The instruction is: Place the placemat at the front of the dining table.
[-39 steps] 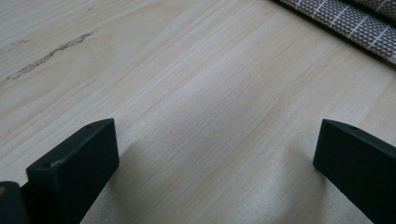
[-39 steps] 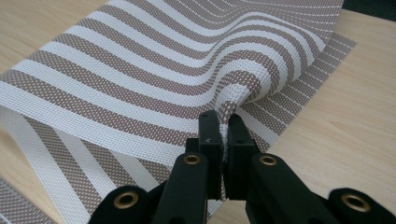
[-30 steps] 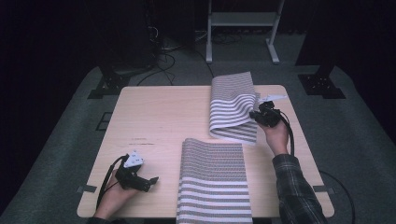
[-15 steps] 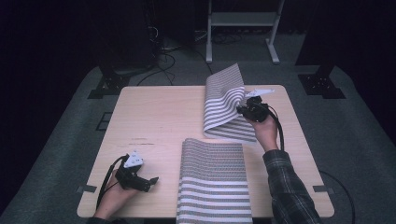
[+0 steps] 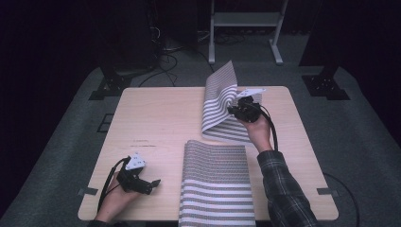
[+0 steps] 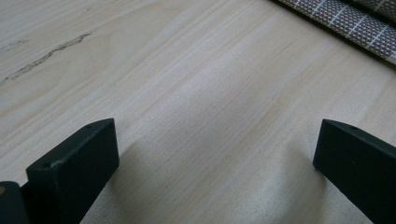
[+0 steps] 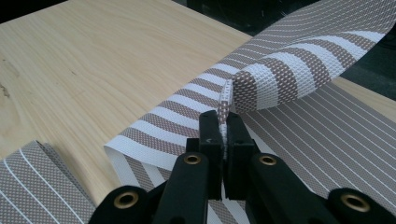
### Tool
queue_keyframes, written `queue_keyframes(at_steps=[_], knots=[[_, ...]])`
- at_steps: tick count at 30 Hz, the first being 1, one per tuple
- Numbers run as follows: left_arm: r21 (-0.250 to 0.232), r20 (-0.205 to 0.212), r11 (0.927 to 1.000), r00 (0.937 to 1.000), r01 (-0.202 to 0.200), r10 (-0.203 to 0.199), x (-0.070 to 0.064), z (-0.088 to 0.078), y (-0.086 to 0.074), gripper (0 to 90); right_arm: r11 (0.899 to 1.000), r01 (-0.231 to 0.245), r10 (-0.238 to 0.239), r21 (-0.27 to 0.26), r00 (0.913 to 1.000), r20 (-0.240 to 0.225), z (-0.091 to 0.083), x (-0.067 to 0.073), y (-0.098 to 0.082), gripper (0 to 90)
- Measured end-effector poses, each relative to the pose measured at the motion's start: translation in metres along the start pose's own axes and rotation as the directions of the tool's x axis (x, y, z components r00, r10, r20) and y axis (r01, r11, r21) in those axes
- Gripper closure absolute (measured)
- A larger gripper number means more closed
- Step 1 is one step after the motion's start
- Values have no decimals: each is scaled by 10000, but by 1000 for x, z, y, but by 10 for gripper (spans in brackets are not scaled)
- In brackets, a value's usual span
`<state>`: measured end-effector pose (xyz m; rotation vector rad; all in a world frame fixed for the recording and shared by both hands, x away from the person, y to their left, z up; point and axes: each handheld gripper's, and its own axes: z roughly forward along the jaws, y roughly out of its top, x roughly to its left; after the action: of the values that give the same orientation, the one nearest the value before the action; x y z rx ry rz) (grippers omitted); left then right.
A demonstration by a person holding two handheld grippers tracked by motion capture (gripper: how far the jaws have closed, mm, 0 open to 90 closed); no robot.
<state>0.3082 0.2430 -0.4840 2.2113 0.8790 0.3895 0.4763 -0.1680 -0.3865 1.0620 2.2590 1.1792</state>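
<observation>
Right gripper (image 5: 235, 108) clamped on far mat's (image 5: 222, 106) edge, holding it curled up off the table (image 5: 156, 118). Left gripper (image 5: 150, 185) spread wide, holding nothing, beside near mat (image 5: 215, 184).

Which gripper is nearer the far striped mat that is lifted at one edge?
Right. The right gripper is clamped on the far striped mat; the left gripper rests open at the table's near-left.
</observation>
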Motion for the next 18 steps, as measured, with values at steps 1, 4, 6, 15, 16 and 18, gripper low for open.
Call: queue_keyframes(at_steps=[1,4,6,15,16,18], knots=[[-2,1,10000,10000,1,-1,0,0,0,0,10000,29,-29,-14,10000,-50,1,2,1,879],[-9,2,10000,10000,10,-10,0,0,0,0,9997,233,-234,-56,9995,-218,6,11,8,879],[-7,4,10000,10000,8,-8,0,0,0,0,9993,373,-374,-66,9989,-279,8,16,11,879],[28,59,10000,10000,-39,39,-1,1,1,0,9988,483,-489,-111,9966,-660,23,33,18,879],[26,61,10000,10000,-39,39,-1,1,1,0,9987,485,-493,-122,9963,-709,25,35,19,879],[30,65,10000,10000,-46,46,-1,1,1,0,9983,572,-580,-117,9952,-793,28,40,21,879]])
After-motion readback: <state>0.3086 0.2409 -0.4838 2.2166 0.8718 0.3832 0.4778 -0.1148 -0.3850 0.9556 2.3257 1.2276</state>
